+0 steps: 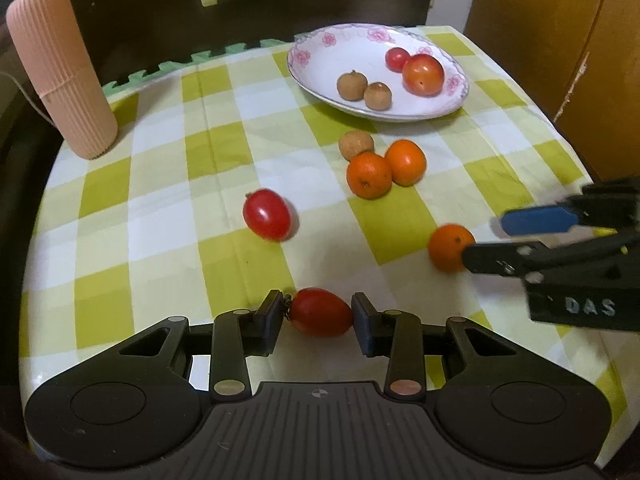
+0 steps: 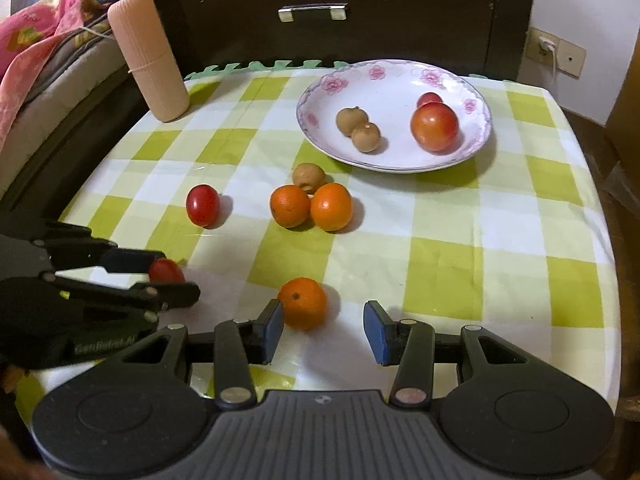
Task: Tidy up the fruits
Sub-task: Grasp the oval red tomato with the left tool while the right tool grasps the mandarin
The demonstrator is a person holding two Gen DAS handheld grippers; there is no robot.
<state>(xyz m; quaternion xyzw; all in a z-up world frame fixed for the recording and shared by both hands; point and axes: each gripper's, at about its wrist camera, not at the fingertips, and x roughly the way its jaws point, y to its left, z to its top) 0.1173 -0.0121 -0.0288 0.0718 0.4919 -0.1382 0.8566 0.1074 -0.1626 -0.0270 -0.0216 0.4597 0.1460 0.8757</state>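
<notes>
Checked green-and-white cloth (image 1: 168, 208) is covering a small table, a dark cabinet standing behind it.

Left wrist view:
- Left gripper (image 1: 320, 316) is sitting low on the cloth, jaws closing on an oval tomato (image 1: 320, 312); both pads look to be touching its ends, though firm clamping cannot be confirmed.
- Second tomato (image 1: 267, 214) is lying loose, well apart.
- Two oranges (image 1: 368, 175) are touching each other, a longan (image 1: 355, 144) just behind them.
- Plate (image 1: 320, 52) is holding two longans, a small tomato and a large one.
- Pink ribbed cylinder (image 1: 60, 68) is standing upright at the far left corner.
- Right gripper (image 1: 480, 240) is entering from the right beside a lone orange (image 1: 451, 247).

Right wrist view:
- Right gripper (image 2: 323, 328) is standing wide open, holding nothing; the lone orange (image 2: 303, 303) is touching the left pad, with a clear gap to the right one.
- Bedding (image 2: 36, 40) is lying beyond the table's left edge.

Handling judgement: tomato is light, thin-skinned, smooth and soft; grip gently across the middle. Orange is firmer, round, liable to roll. The orange cluster is partly blocking the path to the plate.
</notes>
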